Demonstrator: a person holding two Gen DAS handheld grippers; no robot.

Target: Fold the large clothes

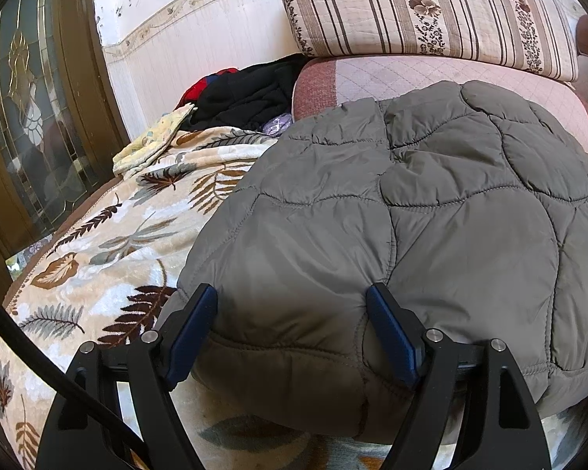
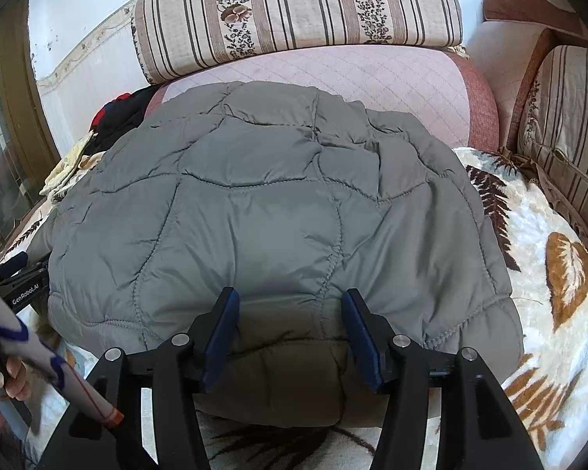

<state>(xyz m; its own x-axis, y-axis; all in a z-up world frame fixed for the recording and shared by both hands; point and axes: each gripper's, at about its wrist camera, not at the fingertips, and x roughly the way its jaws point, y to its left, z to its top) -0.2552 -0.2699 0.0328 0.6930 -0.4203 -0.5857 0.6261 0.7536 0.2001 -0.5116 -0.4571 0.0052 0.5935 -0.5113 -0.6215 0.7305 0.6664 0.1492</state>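
Jacket (image 1: pixel 431 215) folded; left gripper (image 1: pixel 292 297), right gripper (image 2: pixel 290 299) open astride edge.

Bare blanket (image 2: pixel 560 235) right of jacket (image 2: pixel 278 211) (dark clothes (image 1: pixel 251 94) crowd left).

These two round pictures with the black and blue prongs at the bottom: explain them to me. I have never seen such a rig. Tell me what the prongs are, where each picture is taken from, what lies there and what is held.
The prongs are the two fingers of a hand-held gripper; a person carries one in each hand. A fisheye camera on each looks forward along the fingers, hence the round, bent view. One picture is from the left gripper, the other from the right gripper. Both stand open at the near edge of a grey quilted jacket, with its padding bulging between the fingers; neither is clamped on it. The jacket lies on a leaf-patterned blanket over a sofa. Behind it are a striped cushion and a pile of dark clothes.
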